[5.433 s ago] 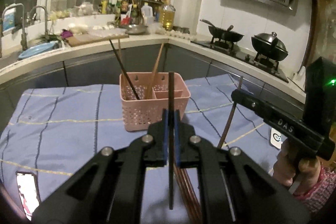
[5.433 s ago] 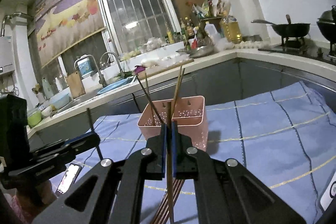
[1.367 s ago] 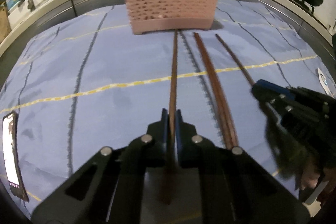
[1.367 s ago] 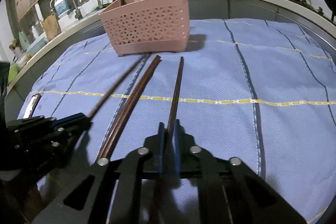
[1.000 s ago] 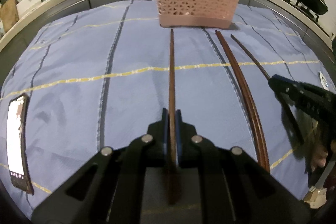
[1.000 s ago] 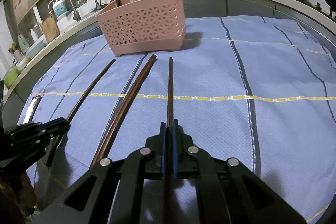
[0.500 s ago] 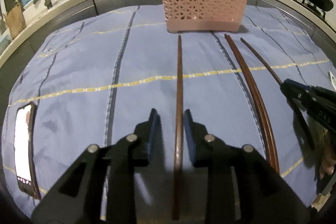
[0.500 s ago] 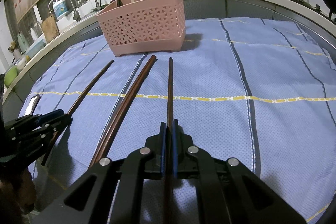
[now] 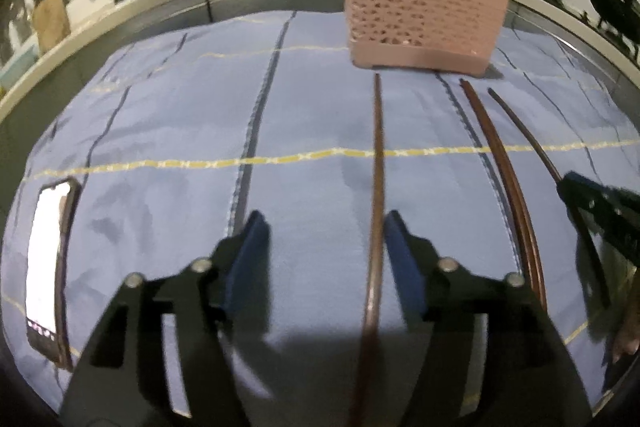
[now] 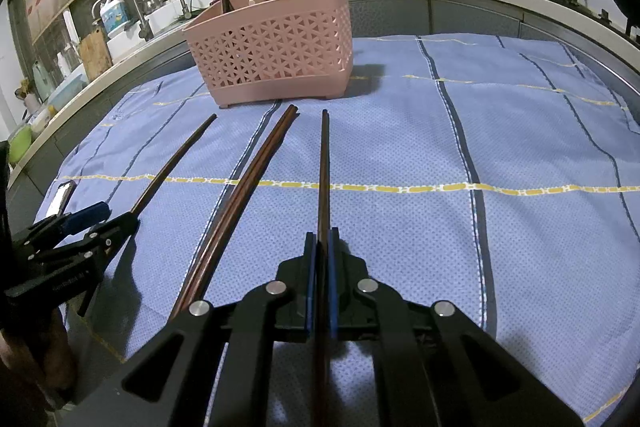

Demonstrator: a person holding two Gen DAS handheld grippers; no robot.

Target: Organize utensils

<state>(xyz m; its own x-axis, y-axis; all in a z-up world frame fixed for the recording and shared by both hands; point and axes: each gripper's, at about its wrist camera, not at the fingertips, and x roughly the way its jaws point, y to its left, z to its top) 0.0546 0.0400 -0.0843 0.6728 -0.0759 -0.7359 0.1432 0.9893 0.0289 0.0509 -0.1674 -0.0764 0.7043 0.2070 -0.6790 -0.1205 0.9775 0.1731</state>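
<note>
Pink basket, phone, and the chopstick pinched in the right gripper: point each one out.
pink basket [image 10: 272, 47], right wrist view, middle of its lattice front wall.
phone [image 9: 46, 263], left wrist view, middle of its lit screen.
chopstick [image 10: 324, 167], right wrist view, mid-shaft ahead of the fingers.

The left gripper [image 9: 324, 243] was opening, a brown chopstick [image 9: 377, 187] lying loose between its jaws, pointing toward twelve o'clock at the pink basket [image 9: 420, 27]. At nine o'clock a lit phone [image 9: 48, 267] lay on the blue cloth [image 9: 180, 115].
</note>
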